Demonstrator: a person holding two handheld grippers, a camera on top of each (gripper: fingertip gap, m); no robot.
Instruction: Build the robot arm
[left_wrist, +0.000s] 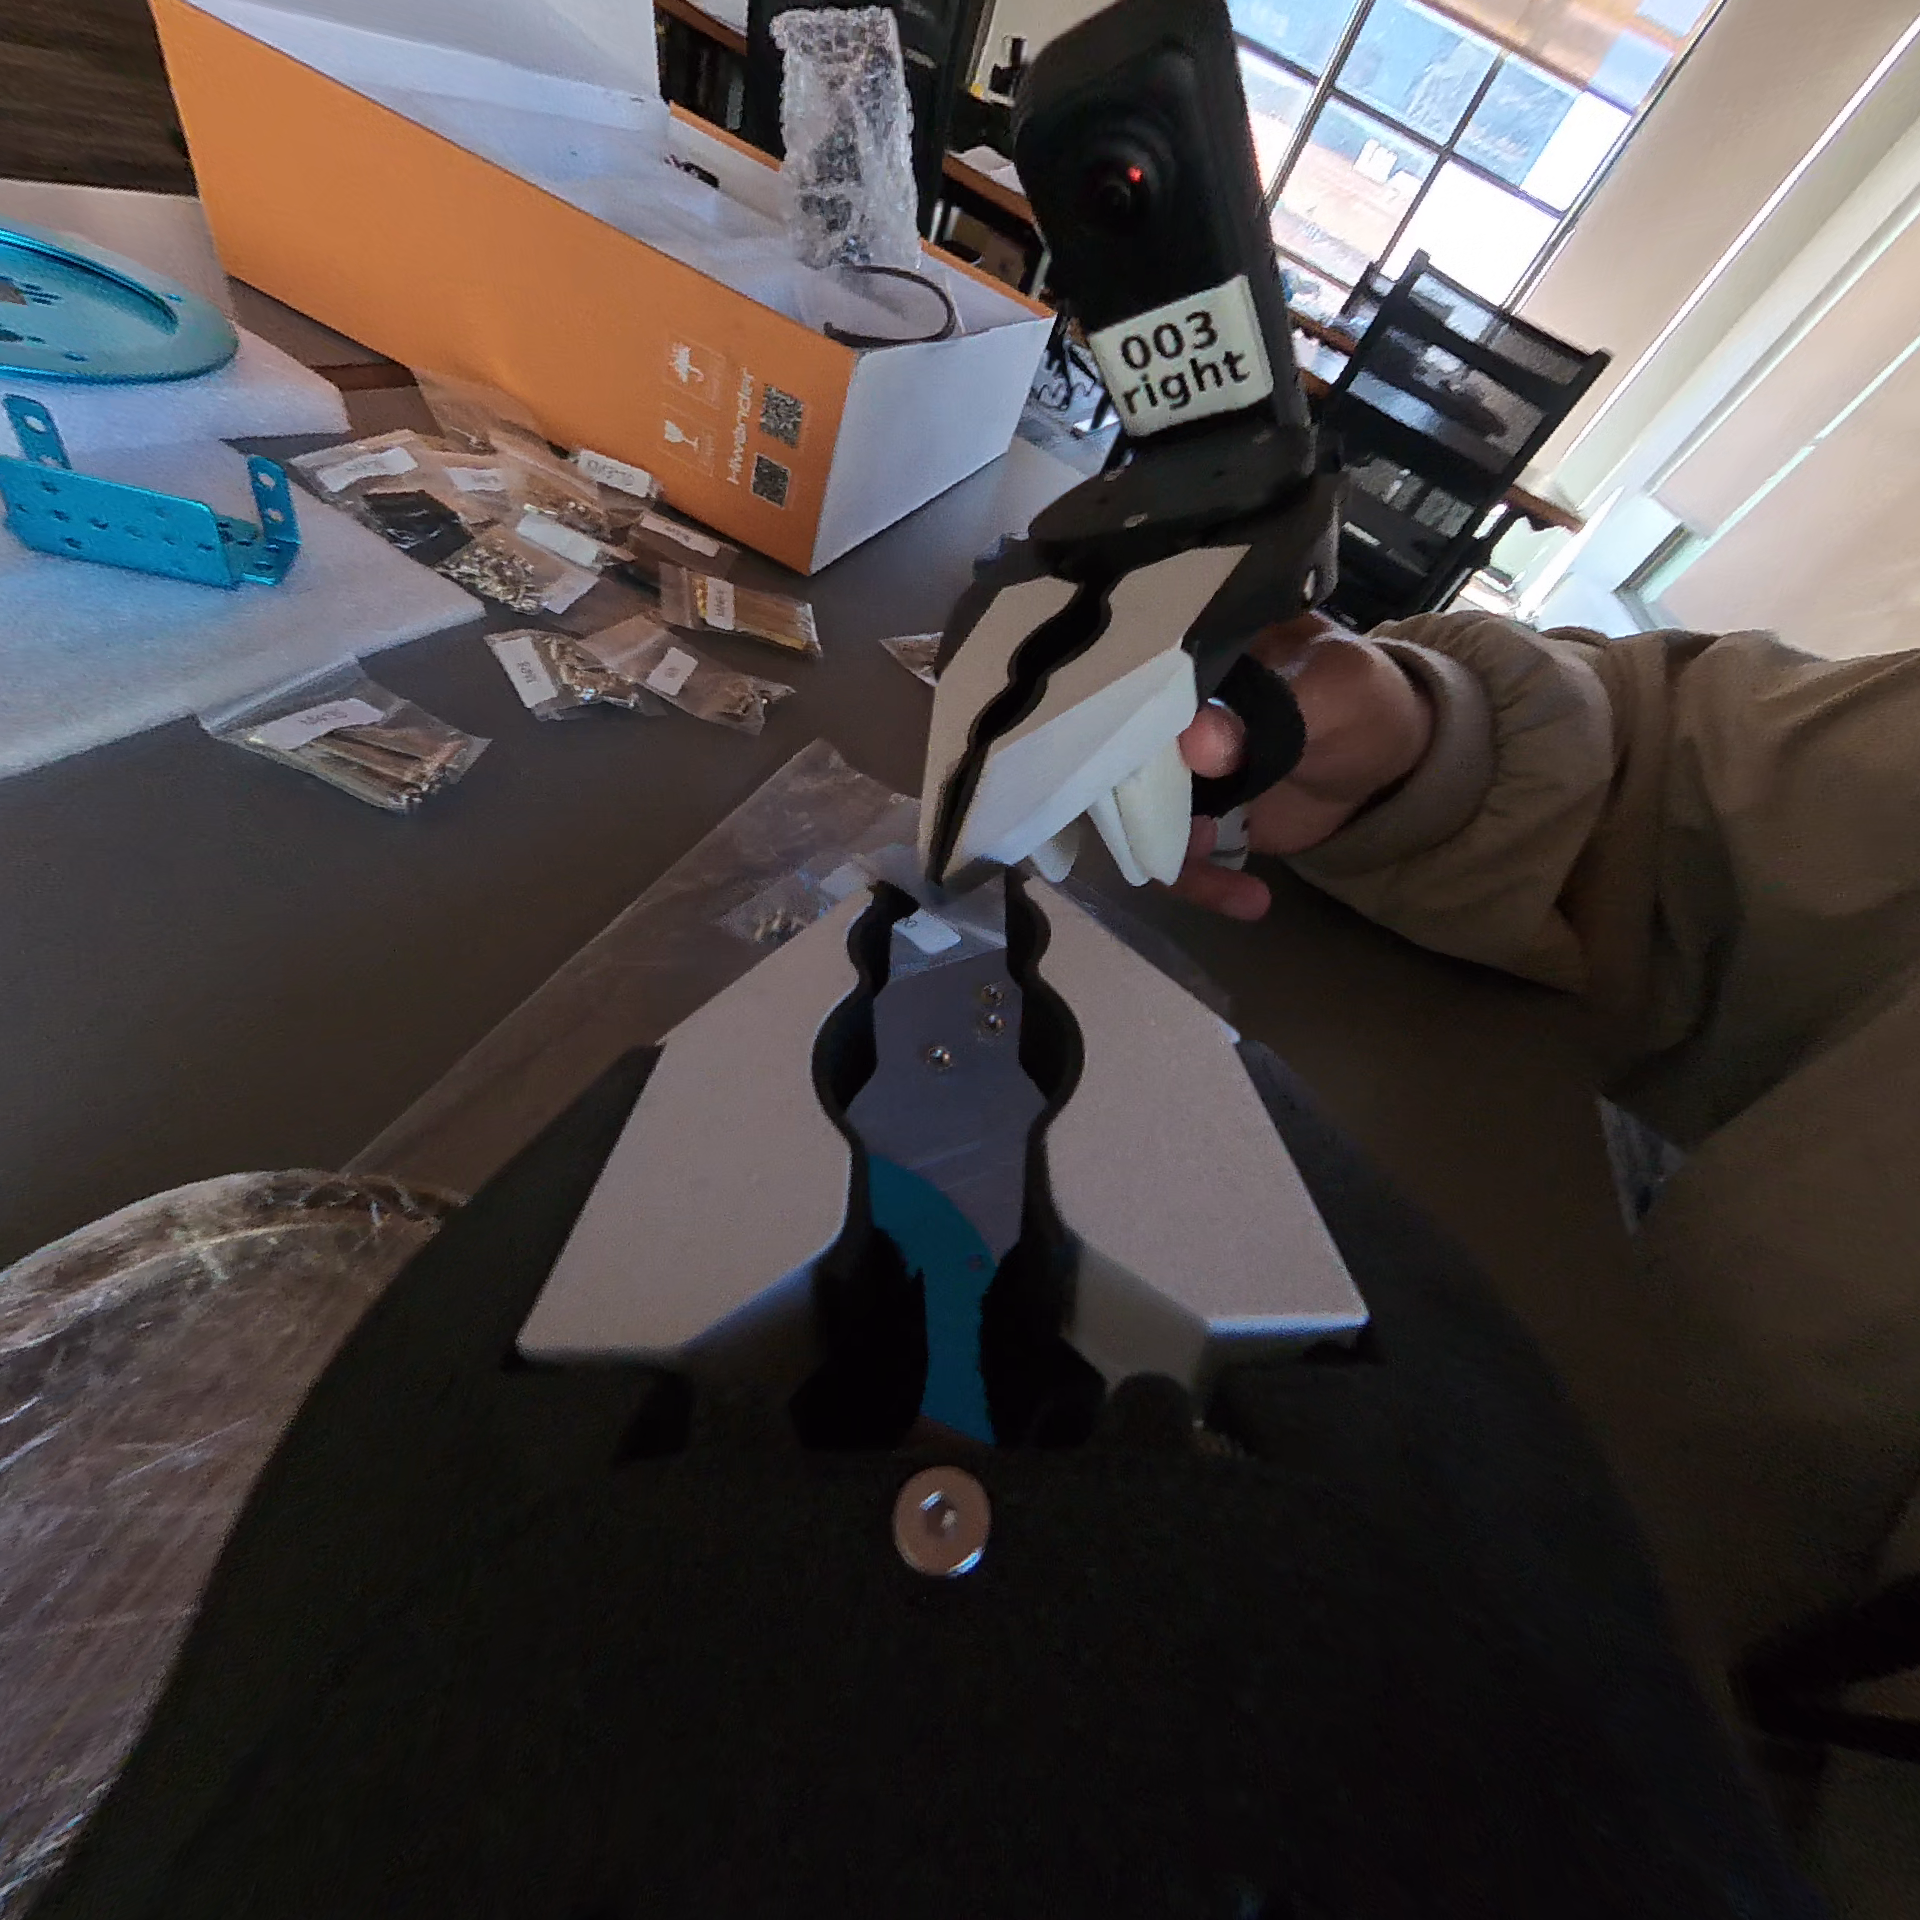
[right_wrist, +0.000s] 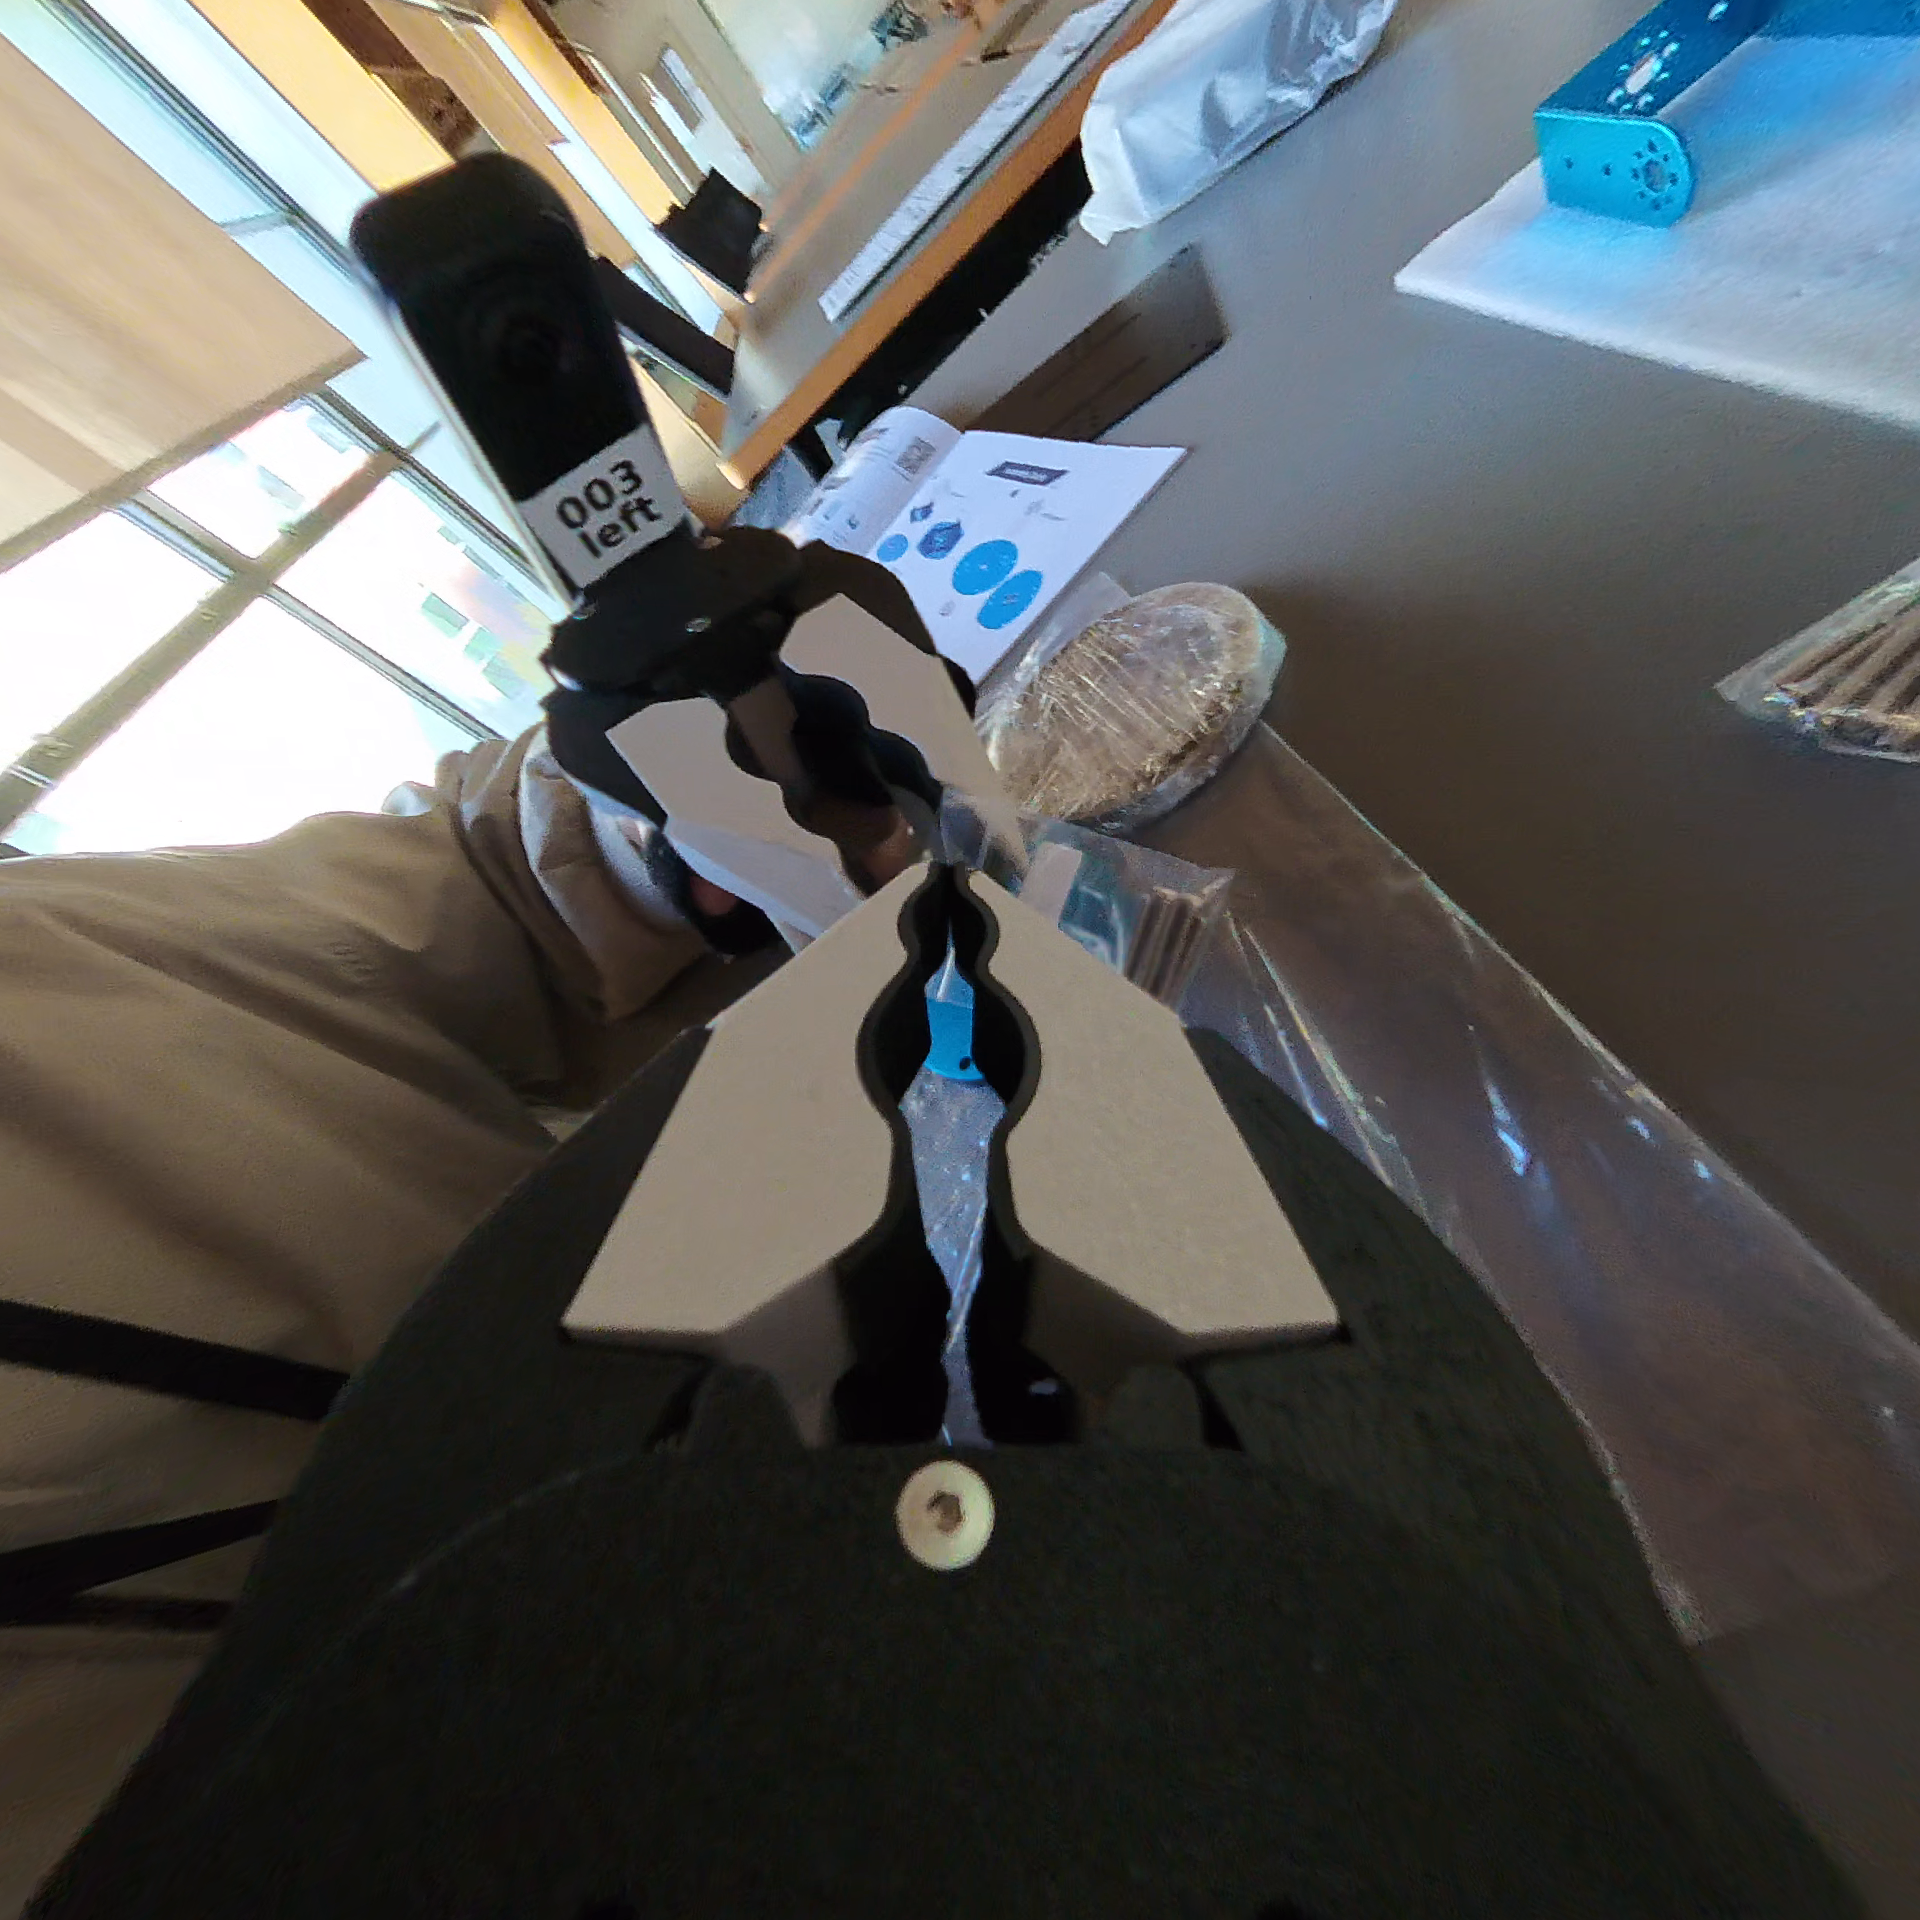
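Note:
A clear plastic bag (left_wrist: 800, 831) lies on the dark table, with small screws (left_wrist: 987, 1023) and a blue metal part (left_wrist: 935, 1247) inside. My left gripper (left_wrist: 954, 899) is open, its fingers either side of the bag just above it. My right gripper (left_wrist: 940, 871) comes down from above and is shut on the bag's far edge, right at the left fingertips. In the right wrist view the right gripper (right_wrist: 951, 878) pinches the bag (right_wrist: 1351, 1039), and the blue part (right_wrist: 951, 1029) shows through the gap. The left gripper (right_wrist: 914, 831) meets it tip to tip.
An orange box (left_wrist: 499, 260) holds a bubble-wrapped item (left_wrist: 842, 135). Several small hardware bags (left_wrist: 582, 582), a blue bracket (left_wrist: 135, 509) and a blue round plate (left_wrist: 94, 312) lie at left. A plastic-wrapped disc (right_wrist: 1132, 707) and a booklet (right_wrist: 997, 520) lie near the bag. My two grippers' fingertips are within a few centimetres of each other.

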